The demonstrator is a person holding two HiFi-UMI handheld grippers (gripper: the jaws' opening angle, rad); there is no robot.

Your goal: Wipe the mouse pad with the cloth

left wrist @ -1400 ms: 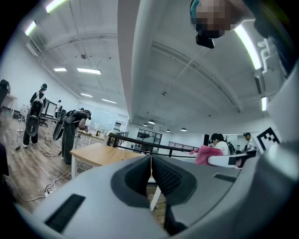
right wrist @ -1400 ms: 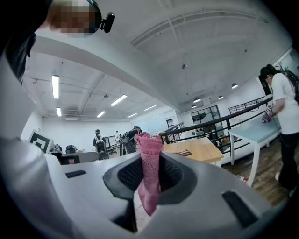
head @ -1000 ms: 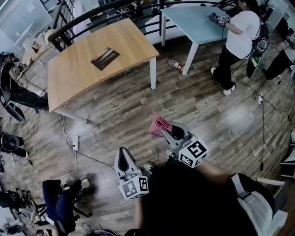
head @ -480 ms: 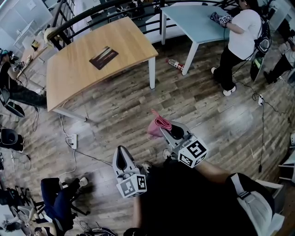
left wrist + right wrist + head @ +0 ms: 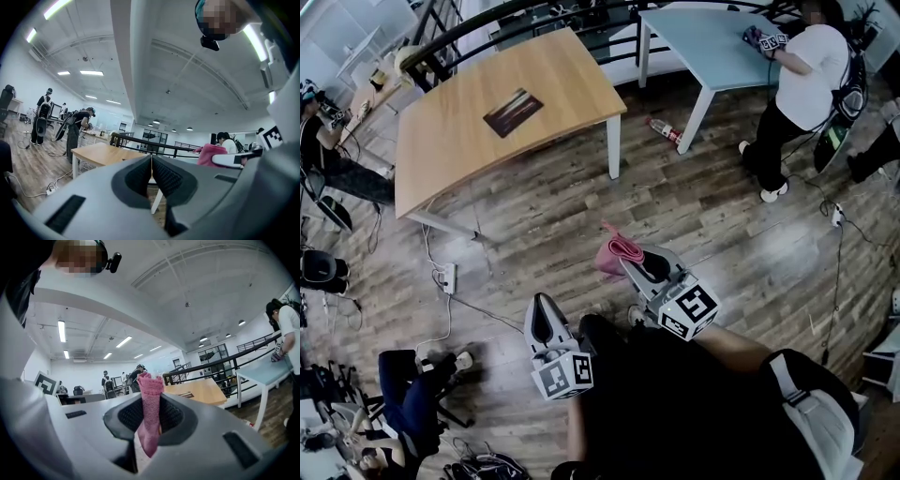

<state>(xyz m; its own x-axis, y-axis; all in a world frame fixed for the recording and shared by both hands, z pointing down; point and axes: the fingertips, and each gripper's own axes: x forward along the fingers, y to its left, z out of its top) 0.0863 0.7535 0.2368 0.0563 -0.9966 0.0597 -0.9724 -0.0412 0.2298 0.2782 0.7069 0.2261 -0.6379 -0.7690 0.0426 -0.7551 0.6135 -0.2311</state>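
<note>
My right gripper [image 5: 632, 263] has hardly moved; it pinches the pink cloth [image 5: 617, 253]; my left gripper [image 5: 541, 303] is pressed together, empty; the mouse pad [image 5: 513, 112] lies in the middle of the table [image 5: 558, 80].

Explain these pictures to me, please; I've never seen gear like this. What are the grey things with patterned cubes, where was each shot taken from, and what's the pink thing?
There is no robot here. A person holds a hand-held gripper in each hand, and the patterned cubes are parts of those grippers. The top-down picture comes from a camera on the person's head. The other two come from a camera riding on each gripper, looking along its jaws.

The left gripper is shut with nothing in it. The right gripper is shut on a pink cloth.

The person stands on the wood floor, some way from the wooden table. A dark mouse pad lies on that table, and the cloth has not reached it yet.
</note>
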